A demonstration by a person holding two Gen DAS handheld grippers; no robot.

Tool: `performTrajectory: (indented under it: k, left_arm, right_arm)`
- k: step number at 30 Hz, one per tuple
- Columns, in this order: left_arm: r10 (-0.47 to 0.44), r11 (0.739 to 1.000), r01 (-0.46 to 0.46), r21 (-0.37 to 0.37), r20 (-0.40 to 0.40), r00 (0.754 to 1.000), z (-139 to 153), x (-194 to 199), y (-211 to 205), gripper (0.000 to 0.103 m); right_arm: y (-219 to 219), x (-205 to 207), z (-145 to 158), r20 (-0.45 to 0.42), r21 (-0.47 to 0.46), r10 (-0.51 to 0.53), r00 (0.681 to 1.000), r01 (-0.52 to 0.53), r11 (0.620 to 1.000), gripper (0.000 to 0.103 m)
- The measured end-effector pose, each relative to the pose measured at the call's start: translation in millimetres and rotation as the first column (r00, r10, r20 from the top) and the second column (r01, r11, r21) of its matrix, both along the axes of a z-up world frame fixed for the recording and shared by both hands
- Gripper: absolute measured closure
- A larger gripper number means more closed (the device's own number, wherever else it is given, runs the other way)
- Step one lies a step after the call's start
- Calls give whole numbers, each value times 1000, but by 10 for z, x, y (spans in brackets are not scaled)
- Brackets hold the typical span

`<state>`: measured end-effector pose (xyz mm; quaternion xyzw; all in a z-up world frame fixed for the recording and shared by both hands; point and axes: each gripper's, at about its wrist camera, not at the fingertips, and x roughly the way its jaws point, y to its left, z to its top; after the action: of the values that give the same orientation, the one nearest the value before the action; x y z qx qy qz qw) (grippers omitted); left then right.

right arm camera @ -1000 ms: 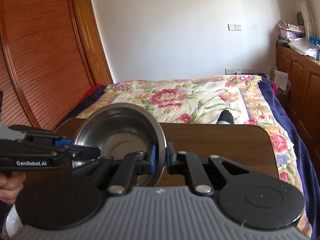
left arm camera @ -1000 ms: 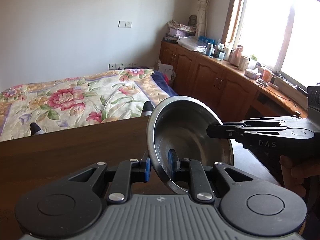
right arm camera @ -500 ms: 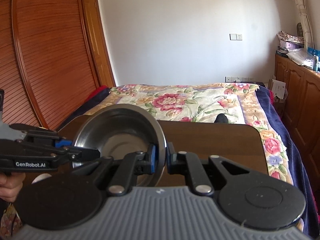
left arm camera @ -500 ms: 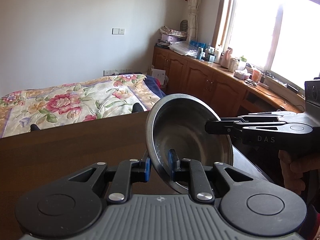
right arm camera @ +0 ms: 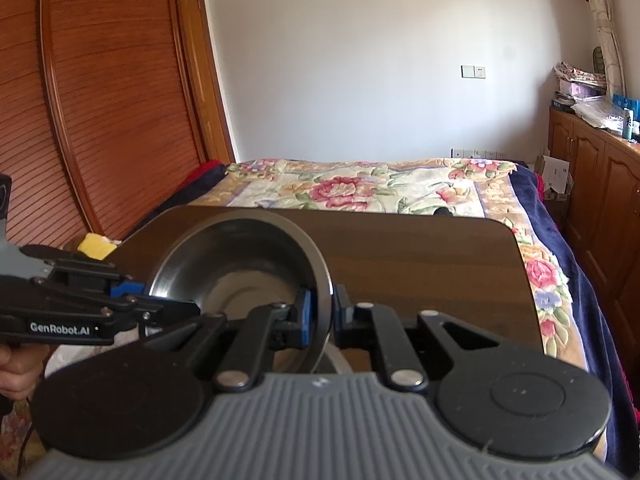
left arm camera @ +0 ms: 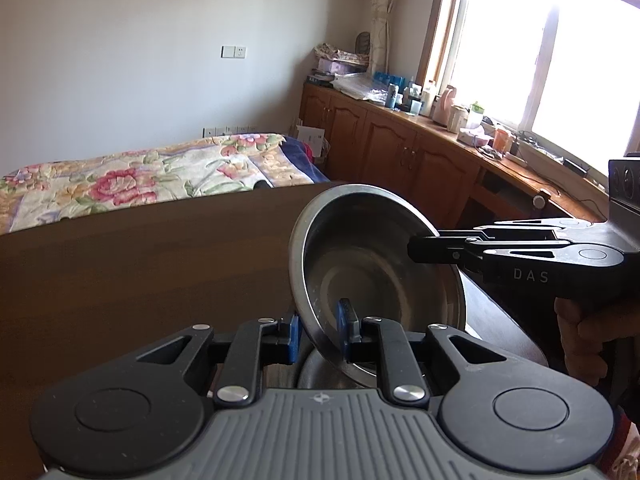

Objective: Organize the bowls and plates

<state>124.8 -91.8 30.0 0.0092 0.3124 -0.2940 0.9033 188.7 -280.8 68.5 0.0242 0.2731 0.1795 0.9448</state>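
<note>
A stainless steel bowl (left arm camera: 372, 264) hangs tilted just above the dark wooden table (left arm camera: 140, 272), held from both sides. My left gripper (left arm camera: 318, 326) is shut on its near rim, and my right gripper (left arm camera: 416, 246) is clamped on the opposite rim. In the right wrist view the same bowl (right arm camera: 240, 256) stands on edge with my right gripper (right arm camera: 322, 312) shut on its rim, and my left gripper (right arm camera: 168, 304) comes in from the left. Directly under it shows the rim of a second steel bowl (left arm camera: 316, 368), seen also in the right wrist view (right arm camera: 340, 360).
A flowered bed (right arm camera: 360, 188) lies beyond the table's far edge (right arm camera: 420, 220). Wooden cabinets (left arm camera: 400, 152) with clutter run under the window on the right. A yellow object (right arm camera: 96, 246) sits at the table's left edge, by the slatted wardrobe (right arm camera: 100, 100). A hand (left arm camera: 580, 336) holds each gripper.
Both grippers have come down with the bowl toward the table. The second bowl's rim now shows beneath it, and the yellow object has come into view at the left.
</note>
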Motion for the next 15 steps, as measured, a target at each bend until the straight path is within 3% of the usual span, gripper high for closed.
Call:
performTrajectory:
  k: [15]
  left_arm:
    - [-10, 1000, 10, -6, -36, 999, -196, -224, 82, 84]
  right_arm:
    - [106, -290, -143, -6, -45, 30, 1000, -30, 999, 90]
